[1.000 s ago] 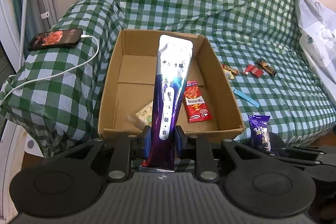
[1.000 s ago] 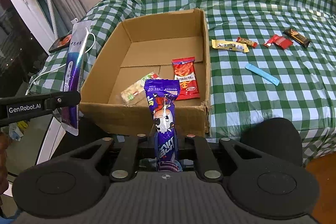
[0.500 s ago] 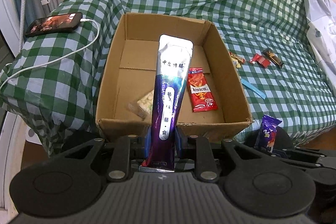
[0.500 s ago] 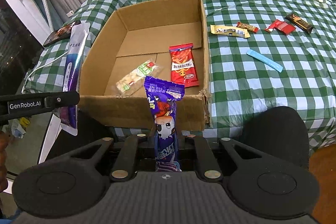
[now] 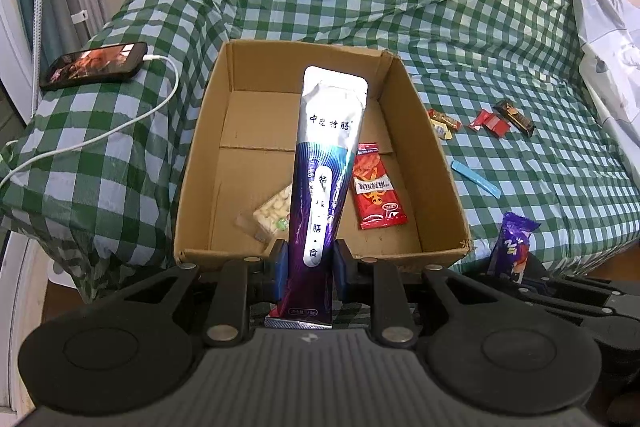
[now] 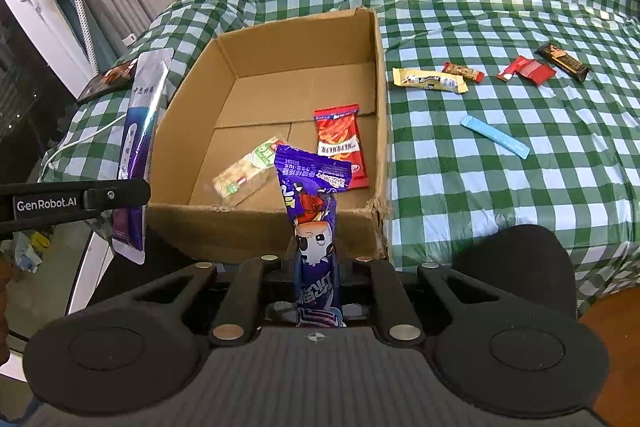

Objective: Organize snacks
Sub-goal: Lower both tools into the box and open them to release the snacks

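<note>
Left fingers (image 5: 289, 264) clamp silver-purple pouch (image 5: 325, 163); right fingers (image 6: 345, 267) clamp purple wrapper (image 6: 314, 227).

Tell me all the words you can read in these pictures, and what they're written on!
"GenRobot.AI": on the left gripper's black arm, seen from the right wrist.
"中恩特膳" and "特 · 膳 · 食": on the silver-purple pouch it holds.
Purple wrapper in the right gripper: print too warped to read.
Red packet in the box: too small.
Loose snacks on the bed: too small.
</note>
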`<state>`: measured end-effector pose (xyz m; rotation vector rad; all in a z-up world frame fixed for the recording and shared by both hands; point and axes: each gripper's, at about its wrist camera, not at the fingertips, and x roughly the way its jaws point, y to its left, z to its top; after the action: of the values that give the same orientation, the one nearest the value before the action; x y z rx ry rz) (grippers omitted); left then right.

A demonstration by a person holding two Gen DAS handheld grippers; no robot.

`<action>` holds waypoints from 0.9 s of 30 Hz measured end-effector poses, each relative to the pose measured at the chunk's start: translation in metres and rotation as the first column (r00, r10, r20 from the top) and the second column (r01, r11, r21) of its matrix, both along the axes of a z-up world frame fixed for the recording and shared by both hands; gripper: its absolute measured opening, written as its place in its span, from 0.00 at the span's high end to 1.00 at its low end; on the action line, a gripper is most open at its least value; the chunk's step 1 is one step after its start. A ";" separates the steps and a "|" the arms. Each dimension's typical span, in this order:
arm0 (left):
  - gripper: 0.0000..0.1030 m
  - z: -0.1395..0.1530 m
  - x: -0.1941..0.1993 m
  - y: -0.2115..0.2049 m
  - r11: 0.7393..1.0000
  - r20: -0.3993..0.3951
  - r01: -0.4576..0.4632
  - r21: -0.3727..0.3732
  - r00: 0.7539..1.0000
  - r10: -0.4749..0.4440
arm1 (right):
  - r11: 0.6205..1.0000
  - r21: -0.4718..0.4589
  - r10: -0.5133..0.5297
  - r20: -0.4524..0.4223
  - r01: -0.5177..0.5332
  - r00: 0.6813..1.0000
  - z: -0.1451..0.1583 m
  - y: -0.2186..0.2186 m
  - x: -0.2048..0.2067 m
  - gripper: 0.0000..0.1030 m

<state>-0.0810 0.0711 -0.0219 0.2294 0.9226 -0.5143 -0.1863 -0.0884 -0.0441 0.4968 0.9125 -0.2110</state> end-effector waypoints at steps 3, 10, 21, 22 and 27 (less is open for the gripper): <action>0.75 0.003 0.002 -0.002 1.000 0.009 0.000 -0.002 1.000 0.000 | 1.000 -0.009 -0.009 0.014 0.009 1.000 0.003 -0.003 0.000 0.85; 0.75 0.008 0.008 -0.005 1.000 0.022 -0.004 -0.007 1.000 0.004 | 1.000 -0.024 -0.017 0.037 0.018 0.999 0.009 -0.011 0.004 0.86; 0.75 0.010 0.039 -0.011 0.999 0.022 -0.040 -0.017 0.999 0.040 | 0.998 -0.060 -0.008 0.065 0.012 0.998 0.016 -0.018 0.033 0.86; 0.75 0.009 0.043 -0.012 0.999 0.017 -0.041 -0.016 0.999 0.042 | 0.998 -0.063 -0.006 0.066 0.011 0.998 0.016 -0.018 0.037 0.86; 0.75 0.004 0.061 -0.018 0.999 0.006 -0.046 -0.016 0.999 0.046 | 0.997 -0.071 0.009 0.065 -0.004 0.998 0.016 -0.022 0.059 0.86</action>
<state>-0.0199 0.0534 -0.0176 0.1948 0.9156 -0.4783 -0.1269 -0.1108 -0.0277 0.4326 0.8397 -0.2195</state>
